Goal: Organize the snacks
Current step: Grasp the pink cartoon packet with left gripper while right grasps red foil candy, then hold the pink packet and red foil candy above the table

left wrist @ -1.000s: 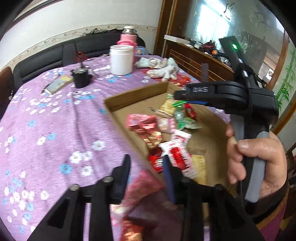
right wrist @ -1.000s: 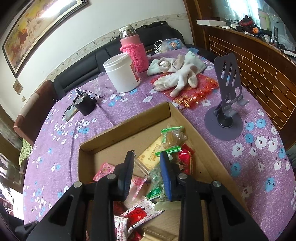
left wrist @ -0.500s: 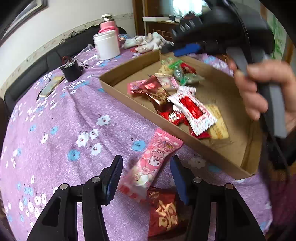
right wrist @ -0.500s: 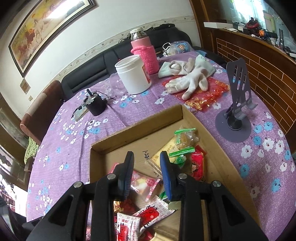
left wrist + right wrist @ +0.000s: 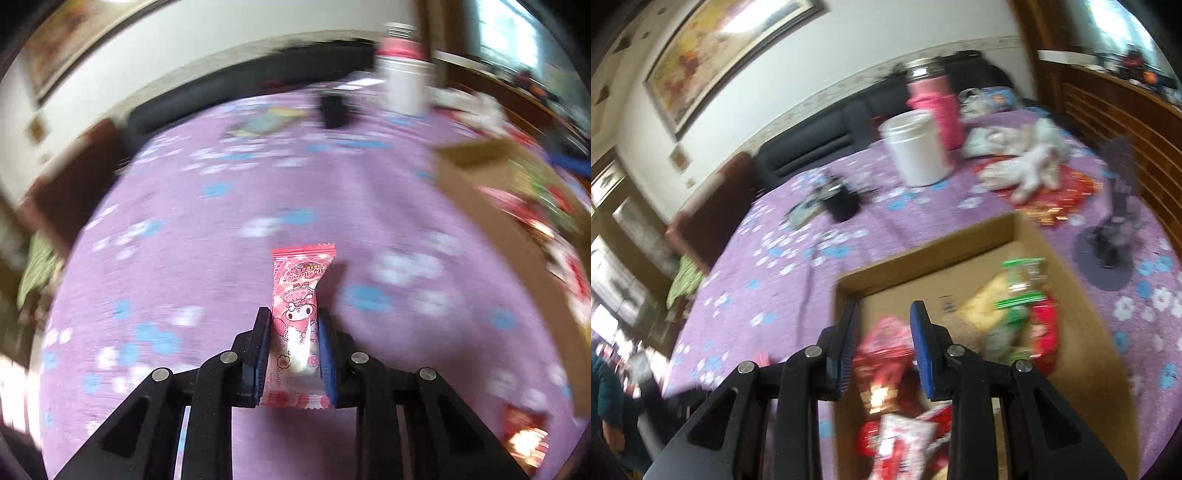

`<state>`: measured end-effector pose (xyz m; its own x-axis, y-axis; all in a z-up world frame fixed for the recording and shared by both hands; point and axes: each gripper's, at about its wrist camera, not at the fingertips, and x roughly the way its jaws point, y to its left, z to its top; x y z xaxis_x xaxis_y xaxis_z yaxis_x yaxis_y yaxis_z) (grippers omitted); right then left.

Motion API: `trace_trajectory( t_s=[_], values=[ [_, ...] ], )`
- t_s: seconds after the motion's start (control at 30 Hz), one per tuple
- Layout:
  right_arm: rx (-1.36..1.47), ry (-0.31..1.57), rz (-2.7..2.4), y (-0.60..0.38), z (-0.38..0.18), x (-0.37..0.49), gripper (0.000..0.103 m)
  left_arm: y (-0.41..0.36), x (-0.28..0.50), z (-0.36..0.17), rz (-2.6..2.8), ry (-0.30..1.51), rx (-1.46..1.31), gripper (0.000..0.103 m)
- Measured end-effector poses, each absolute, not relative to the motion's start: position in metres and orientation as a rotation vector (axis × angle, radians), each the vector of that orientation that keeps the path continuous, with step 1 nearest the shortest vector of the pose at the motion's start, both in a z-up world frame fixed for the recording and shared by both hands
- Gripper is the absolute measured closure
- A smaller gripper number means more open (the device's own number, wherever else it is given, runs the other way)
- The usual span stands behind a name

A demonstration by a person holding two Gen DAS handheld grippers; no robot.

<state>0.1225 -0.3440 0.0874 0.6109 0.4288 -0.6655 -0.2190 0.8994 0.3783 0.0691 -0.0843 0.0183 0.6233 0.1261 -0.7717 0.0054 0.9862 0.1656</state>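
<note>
A pink snack packet (image 5: 299, 273) with a cartoon figure stands lengthwise between the pads of my left gripper (image 5: 293, 312). Its jaws are closing and both pads press on the packet's lower half, above the purple flowered tablecloth (image 5: 207, 258). The cardboard box (image 5: 476, 184) lies off to the right, blurred. In the right wrist view my right gripper (image 5: 882, 306) hovers over the near left part of the box (image 5: 923, 266). Its jaws stand a little apart with nothing between them. Red packets (image 5: 886, 339) and green-sealed bags (image 5: 1019, 306) lie in the box.
A dark red packet (image 5: 524, 432) lies on the cloth near the front edge. Behind the box stand a white jar (image 5: 916, 147), a pink flask (image 5: 934, 99), a small black object (image 5: 842, 201), white gloves (image 5: 1030, 166) and a grey phone stand (image 5: 1115, 229).
My left gripper swung left, away from the box, and closed on the pink packet that lay loose between its jaws. My right gripper shifted slightly over the box, jaws unchanged.
</note>
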Motion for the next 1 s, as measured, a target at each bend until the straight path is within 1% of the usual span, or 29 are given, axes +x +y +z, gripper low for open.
trace_trajectory(
  t_s=[0.07,0.17,0.2,0.3,0.47,0.63,0.7,0.8,1.0],
  values=[
    [0.213,0.851,0.485,-0.320,0.087,0.118,0.075,-0.061,0.077,0.015,0.091,0.915,0.066,0.078],
    [0.157,0.873,0.666,-0.284,0.086,0.107,0.074,-0.053,0.078,0.018,0.117,0.895,0.045,0.078],
    [0.162,0.884,0.696,-0.277,0.085,0.104,0.070,-0.052,0.078,0.017,0.132,0.892,0.057,0.078],
    [0.269,0.976,0.735,-0.266,0.078,0.097,0.069,-0.051,0.082,0.013,0.144,0.890,0.073,0.078],
    [0.353,1.116,0.657,-0.271,0.069,0.055,0.069,-0.049,0.083,0.015,0.143,0.896,0.059,0.078],
    [0.377,1.187,0.535,-0.276,0.066,0.017,0.068,-0.050,0.082,0.015,0.133,0.901,0.053,0.078],
    [0.411,1.225,0.504,-0.279,0.061,0.012,0.064,-0.049,0.081,0.015,0.128,0.903,0.044,0.078],
    [0.439,1.283,0.458,-0.278,0.048,0.008,0.064,-0.047,0.082,0.015,0.122,0.908,0.027,0.078],
    [0.349,1.337,0.366,-0.256,0.022,0.015,0.064,-0.044,0.083,0.016,0.116,0.913,0.003,0.078]
  ],
)
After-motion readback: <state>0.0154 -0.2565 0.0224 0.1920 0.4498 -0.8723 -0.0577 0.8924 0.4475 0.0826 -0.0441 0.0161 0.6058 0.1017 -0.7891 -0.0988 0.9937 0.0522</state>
